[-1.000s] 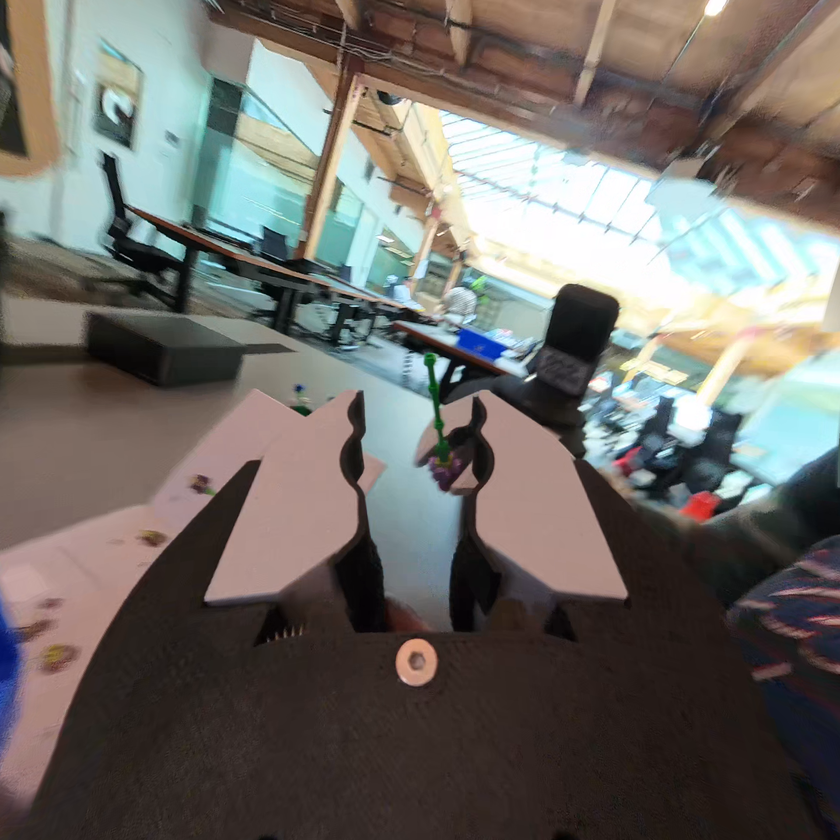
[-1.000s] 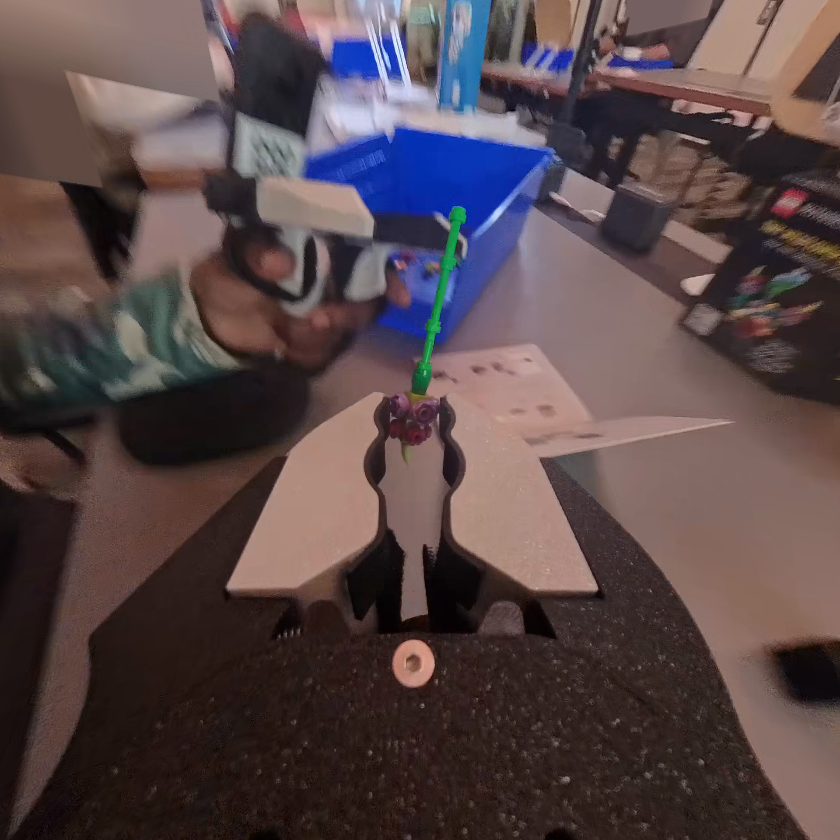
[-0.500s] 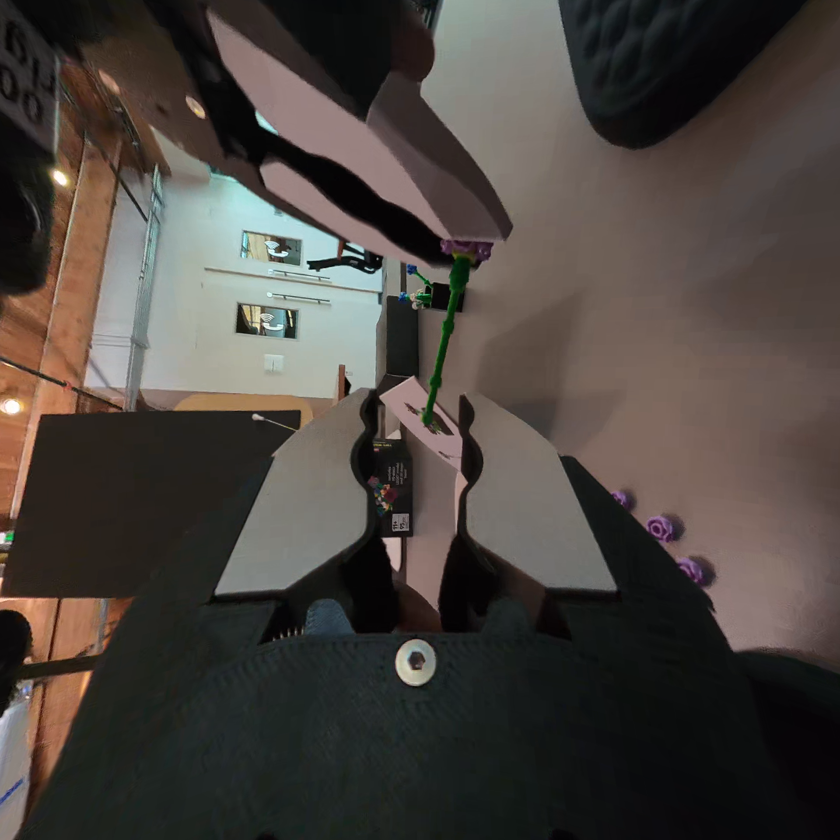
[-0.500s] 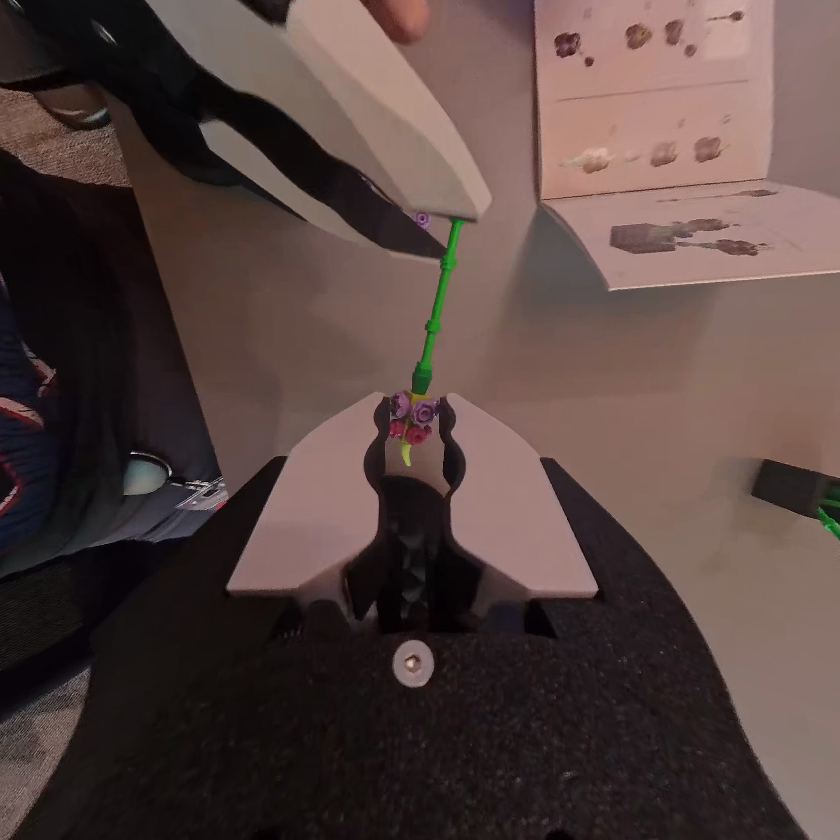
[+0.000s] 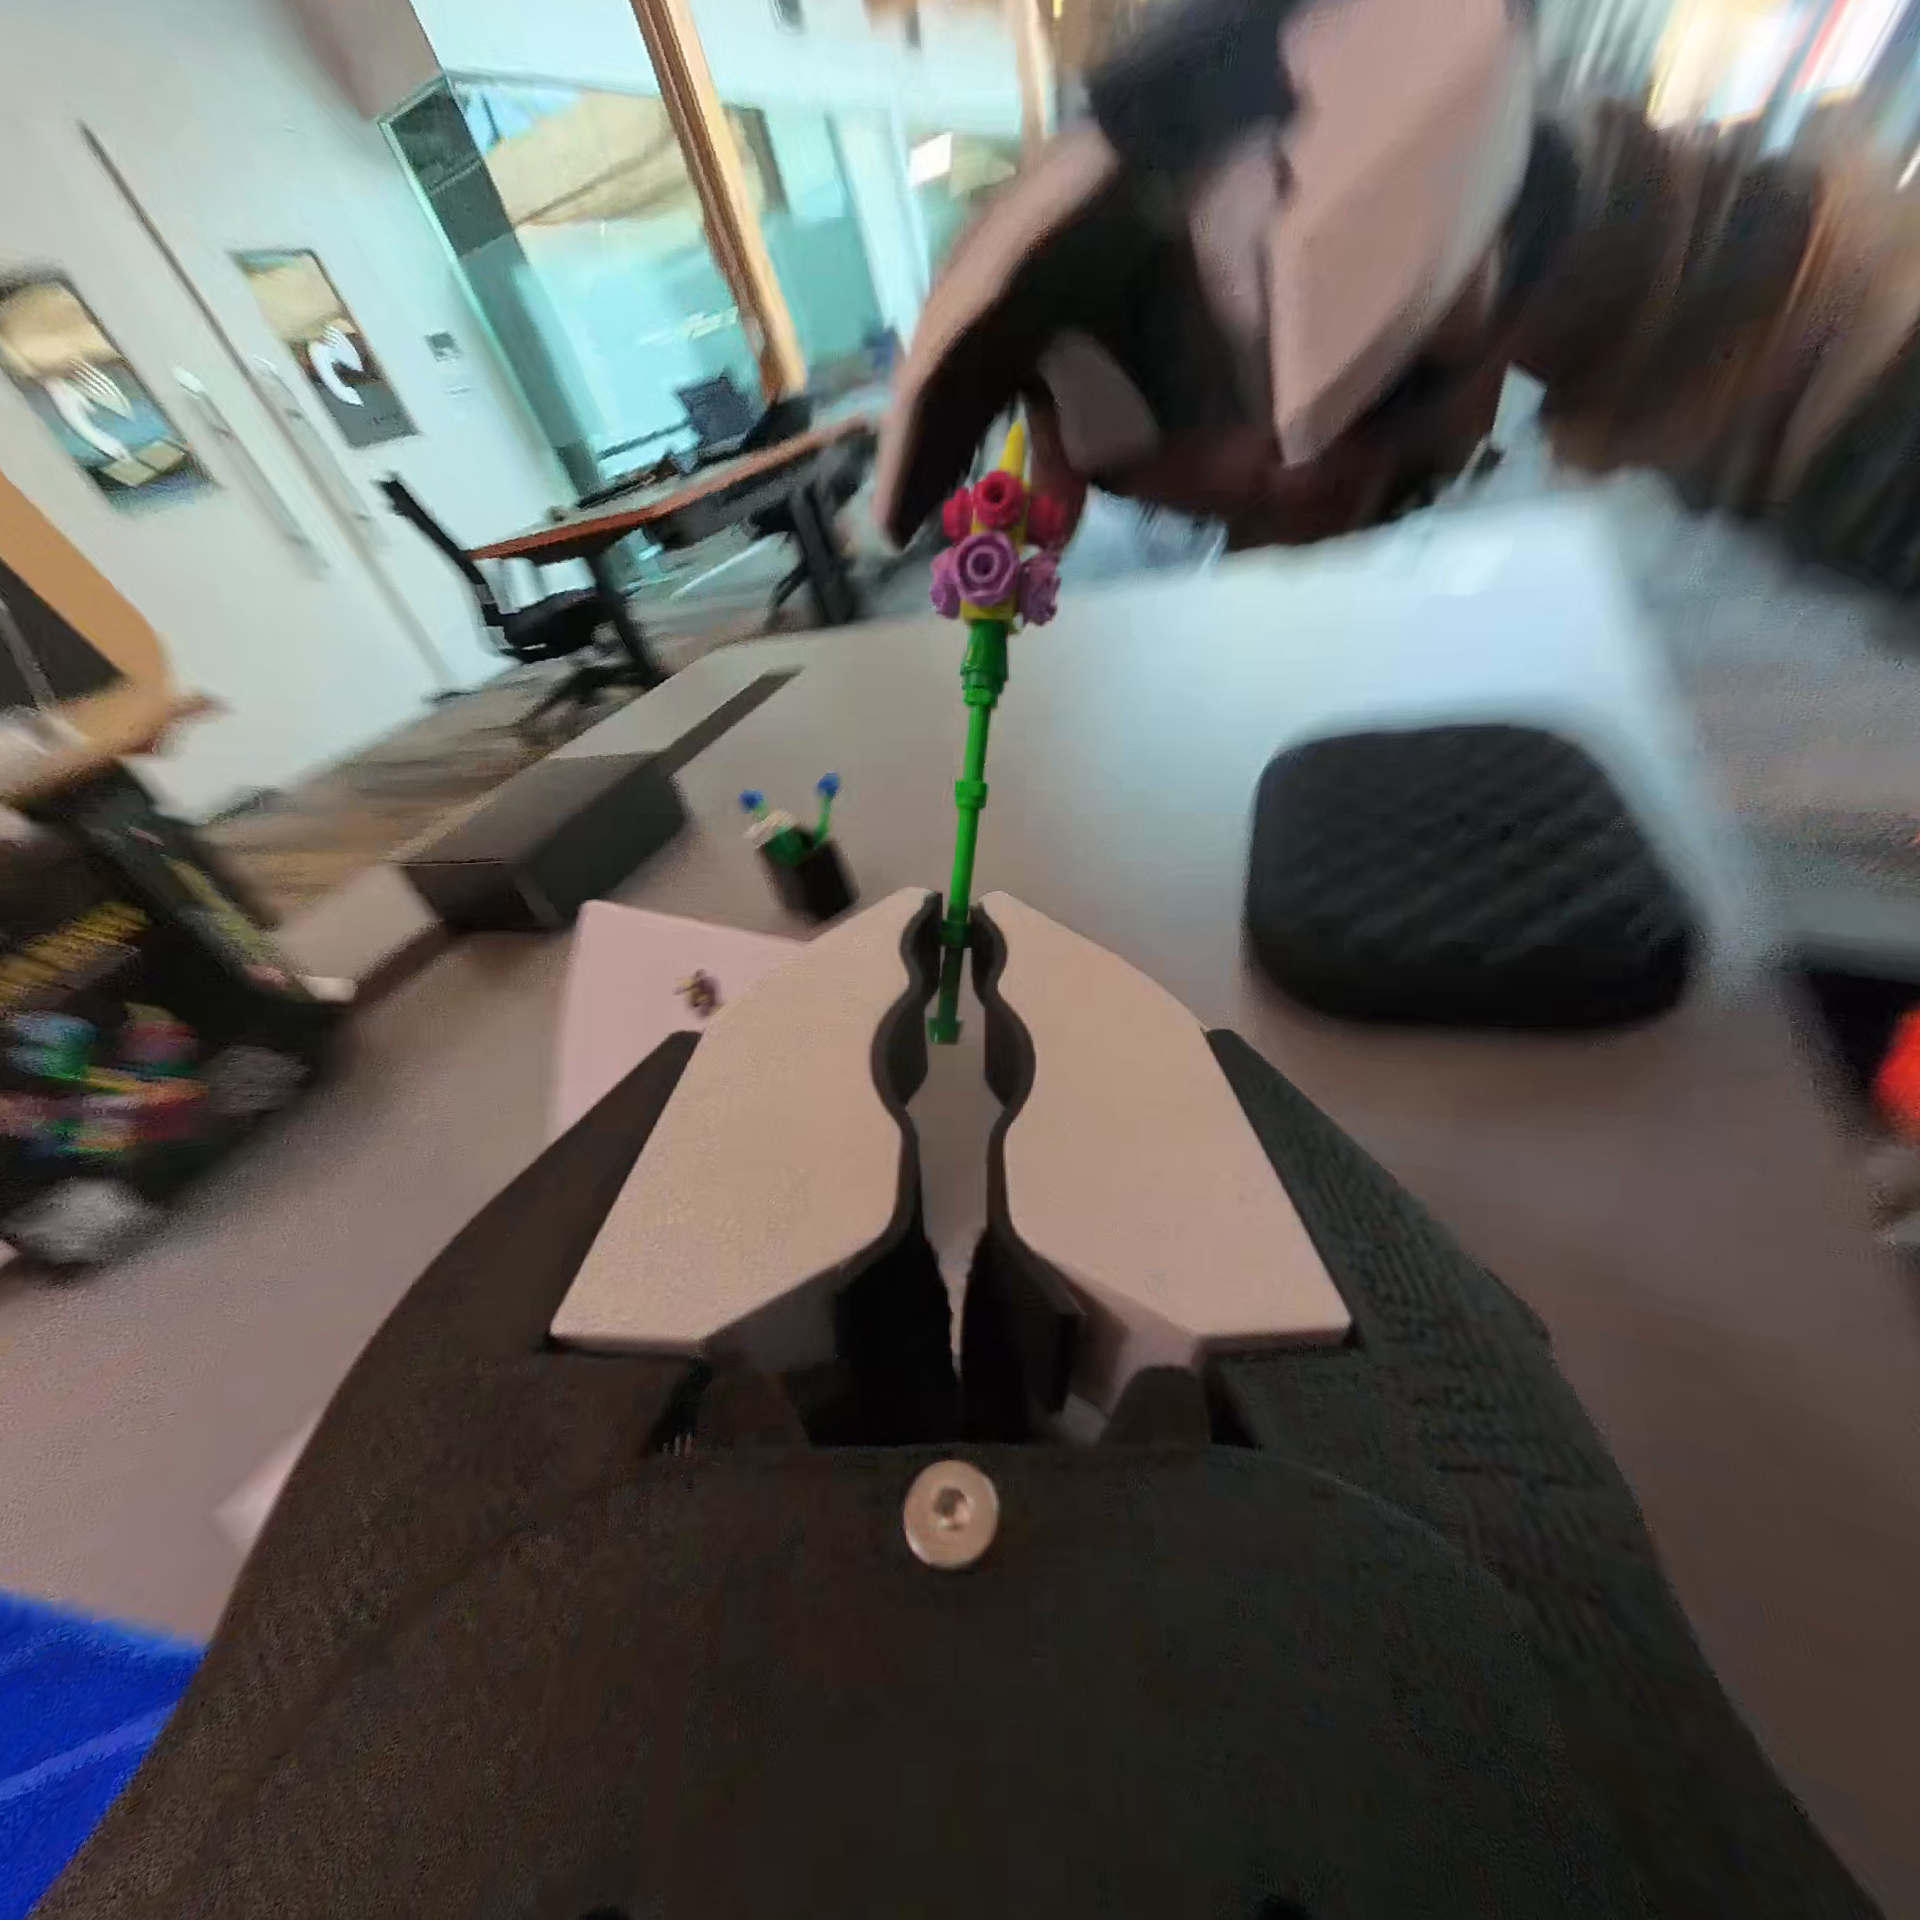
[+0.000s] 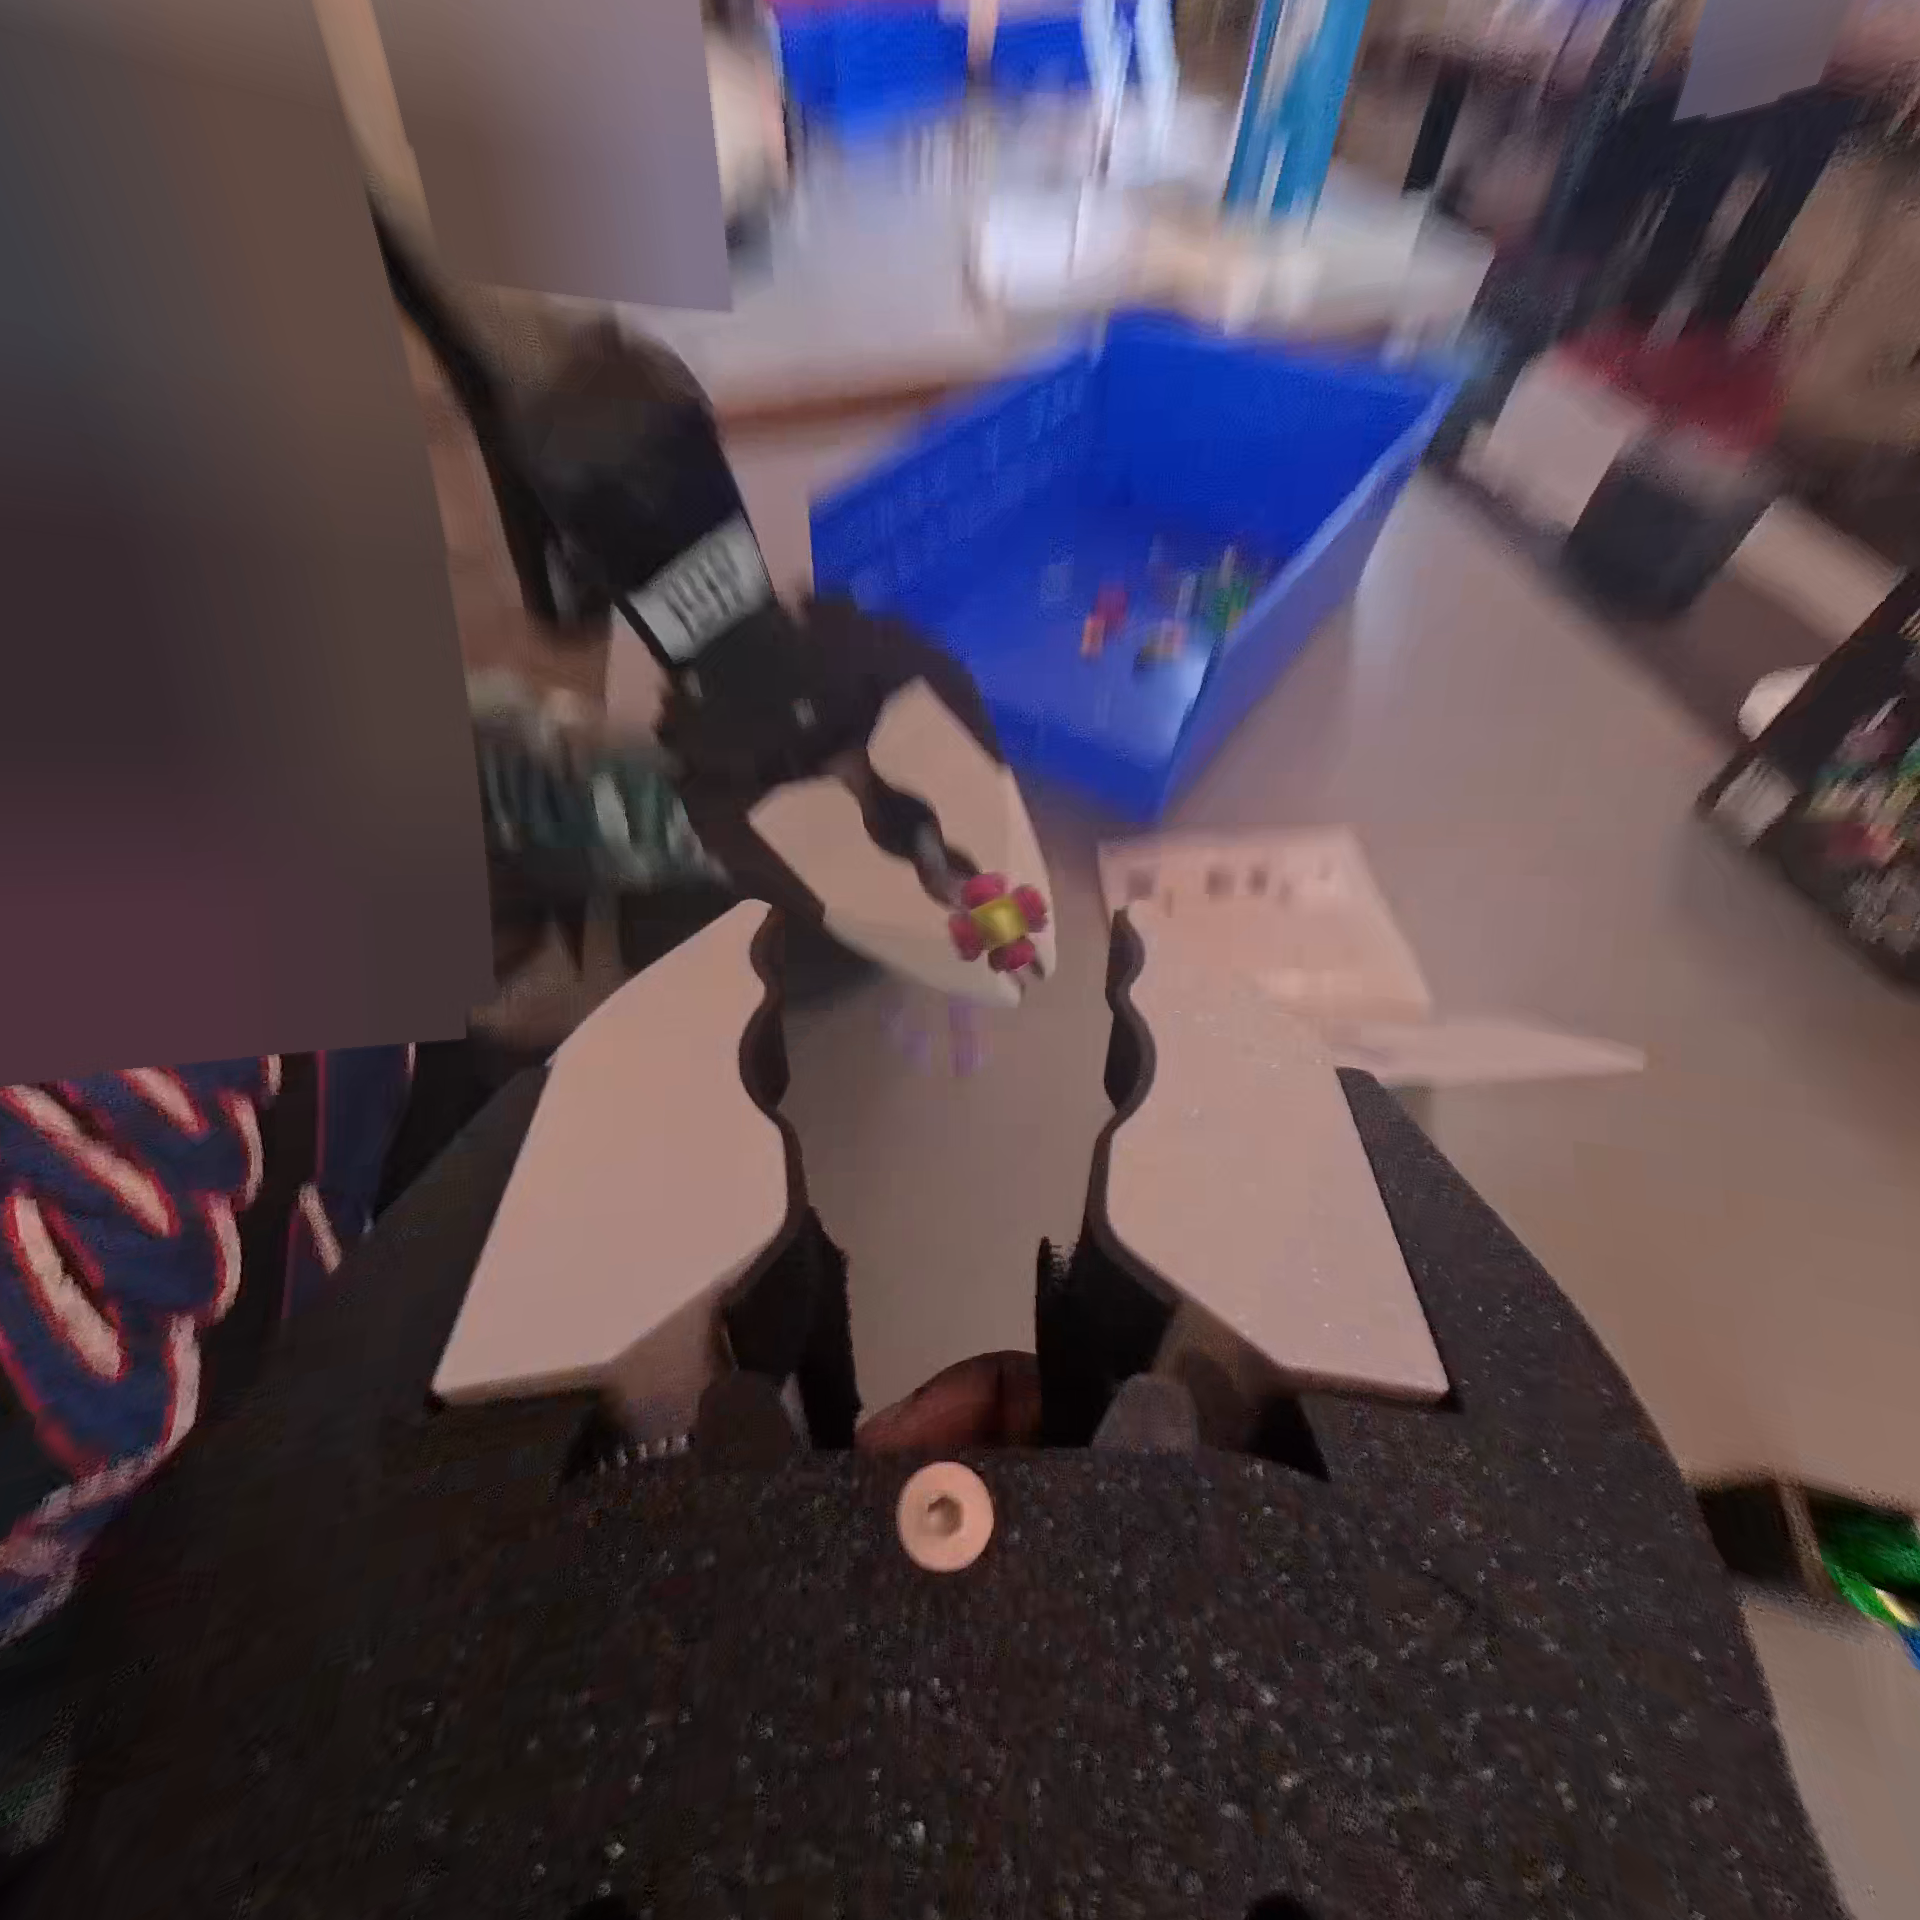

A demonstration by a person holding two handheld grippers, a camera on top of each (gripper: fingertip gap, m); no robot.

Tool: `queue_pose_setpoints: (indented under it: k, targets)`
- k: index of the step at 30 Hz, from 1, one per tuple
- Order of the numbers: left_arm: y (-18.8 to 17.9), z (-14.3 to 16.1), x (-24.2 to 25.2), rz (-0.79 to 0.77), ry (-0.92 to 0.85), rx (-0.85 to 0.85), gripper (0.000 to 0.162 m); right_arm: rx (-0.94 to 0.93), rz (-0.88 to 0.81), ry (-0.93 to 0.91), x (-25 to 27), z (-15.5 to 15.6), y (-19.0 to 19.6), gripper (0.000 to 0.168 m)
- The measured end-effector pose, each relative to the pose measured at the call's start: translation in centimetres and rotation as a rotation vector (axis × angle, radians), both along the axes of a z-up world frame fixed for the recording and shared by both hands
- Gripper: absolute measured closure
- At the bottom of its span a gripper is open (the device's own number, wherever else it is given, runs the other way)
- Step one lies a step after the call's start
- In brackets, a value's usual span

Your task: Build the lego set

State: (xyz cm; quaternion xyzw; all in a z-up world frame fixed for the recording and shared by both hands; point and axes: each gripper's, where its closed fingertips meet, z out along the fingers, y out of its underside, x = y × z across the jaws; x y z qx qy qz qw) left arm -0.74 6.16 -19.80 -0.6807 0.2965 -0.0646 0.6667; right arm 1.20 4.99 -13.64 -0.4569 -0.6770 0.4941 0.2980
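Flower stem (image 5: pixel 971 810): pinched at lower end between left gripper (image 5: pixel 961 925) tips, long axis running straight ahead, blossom cluster (image 5: pixel 995 556) farthest. Right gripper (image 6: pixel 940 925): spread, empty, facing blossom end-on.

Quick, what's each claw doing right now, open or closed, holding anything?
Left claw: closed on the green stem of the flower.
Right claw: open, holding nothing.

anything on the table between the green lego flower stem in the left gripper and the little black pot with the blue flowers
Nothing visible. The left gripper pinches the green lego flower stem, and the small black pot holding blue flowers stands just beyond its fingertips on bare grey table. The black ribbed pad lies off to the side.
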Motion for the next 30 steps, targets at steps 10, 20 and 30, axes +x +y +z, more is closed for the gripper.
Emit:
queue_pose_setpoints:
  k: [10, 20, 30]
  targets:
    - [-0.5, 1.8, 0.0, -0.165, -0.471, -0.077, 0.157, -0.457, -0.209, 0.421, -3.2, -1.8, 0.2, 0.146]
    - [-0.4, 1.5, 0.0, -0.145, -0.448, -0.076, 0.146, -0.350, -0.216, 0.371, -3.3, -2.0, 0.6, 0.162]
    - [-0.3, 0.8, -0.7, -0.095, -0.437, -0.116, 0.138, -0.055, -0.490, 0.290, 1.7, -0.6, 9.6, 0.162]
